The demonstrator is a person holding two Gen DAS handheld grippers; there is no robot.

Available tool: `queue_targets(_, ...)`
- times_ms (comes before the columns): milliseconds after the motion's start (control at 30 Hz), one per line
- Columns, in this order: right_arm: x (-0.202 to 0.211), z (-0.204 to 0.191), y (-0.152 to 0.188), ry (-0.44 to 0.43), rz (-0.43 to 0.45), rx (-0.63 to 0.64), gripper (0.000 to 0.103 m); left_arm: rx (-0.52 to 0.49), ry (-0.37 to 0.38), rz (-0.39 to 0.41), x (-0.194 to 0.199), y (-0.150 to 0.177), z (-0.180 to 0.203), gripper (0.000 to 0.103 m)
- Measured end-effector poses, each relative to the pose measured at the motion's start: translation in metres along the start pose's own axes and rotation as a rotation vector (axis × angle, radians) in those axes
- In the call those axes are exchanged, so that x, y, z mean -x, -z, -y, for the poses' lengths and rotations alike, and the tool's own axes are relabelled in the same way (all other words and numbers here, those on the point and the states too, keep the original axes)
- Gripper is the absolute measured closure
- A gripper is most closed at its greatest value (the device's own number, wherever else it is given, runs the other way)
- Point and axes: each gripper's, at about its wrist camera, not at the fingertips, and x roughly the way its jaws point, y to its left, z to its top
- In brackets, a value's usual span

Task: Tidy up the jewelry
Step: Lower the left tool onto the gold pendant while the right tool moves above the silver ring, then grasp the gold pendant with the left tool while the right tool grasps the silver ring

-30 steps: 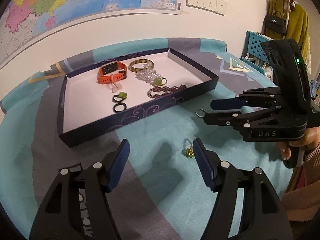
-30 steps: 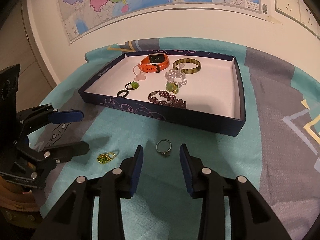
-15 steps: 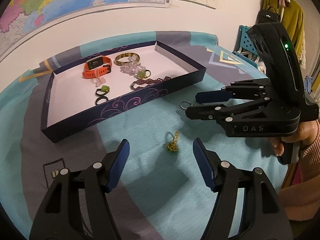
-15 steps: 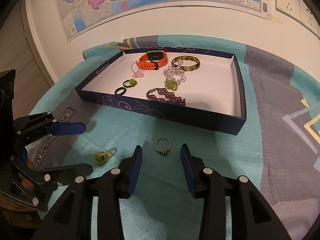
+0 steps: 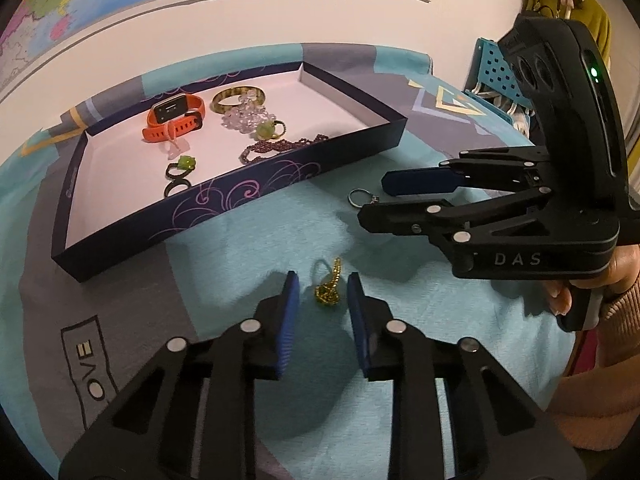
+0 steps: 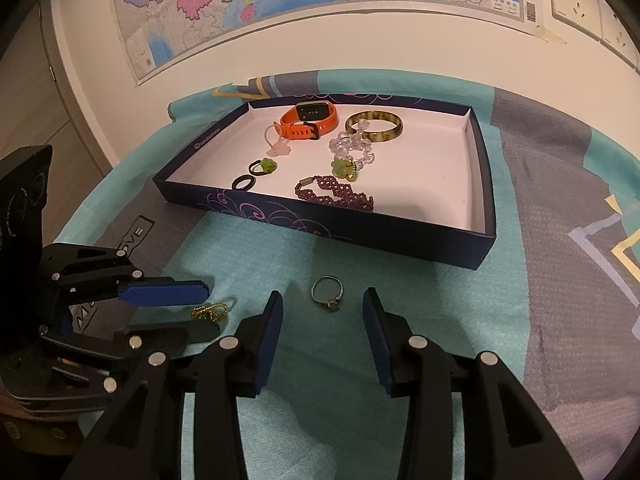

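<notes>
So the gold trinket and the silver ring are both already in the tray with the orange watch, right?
Not quite. The gold trinket and silver ring both lie on the cloth in front of the tray, as the right wrist view shows. The orange watch is in the tray.

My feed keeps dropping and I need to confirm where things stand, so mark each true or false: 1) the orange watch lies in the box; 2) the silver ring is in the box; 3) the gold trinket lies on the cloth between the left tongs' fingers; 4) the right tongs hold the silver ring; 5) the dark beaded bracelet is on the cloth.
1) True: the orange watch lies in the box.
2) False: the silver ring lies on the cloth, outside it.
3) True: the gold trinket lies between the closing left tongs.
4) False: the right tongs stand open around it.
5) False: the dark beaded bracelet lies in the box.
</notes>
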Motion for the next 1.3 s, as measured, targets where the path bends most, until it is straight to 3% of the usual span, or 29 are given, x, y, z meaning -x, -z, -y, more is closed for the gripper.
queue_targets(100,0.000,-0.001,0.000,0.003,-0.002,0.006,0.064,0.010,0.004,0.001,0.000,0.000,-0.003,0.091)
queue_targets(633,-0.009,-0.010,-0.004,0.049,-0.017,0.060,0.065,0.044,0.010,0.013,0.005,0.002,-0.010,0.091)
queue_targets(867,-0.011,-0.011,-0.006,0.061,-0.020,0.074,0.081,0.055,0.012,0.017,0.005,0.002,-0.012,0.091)
queue_targets(900,-0.011,-0.012,-0.006,0.062,-0.020,0.074,0.087,0.056,0.011,0.017,0.005,0.002,-0.012,0.091)
queue_targets(1300,-0.007,-0.012,-0.004,0.039,-0.010,0.058,0.088,0.070,-0.002,0.024,0.009,0.001,-0.016,0.091)
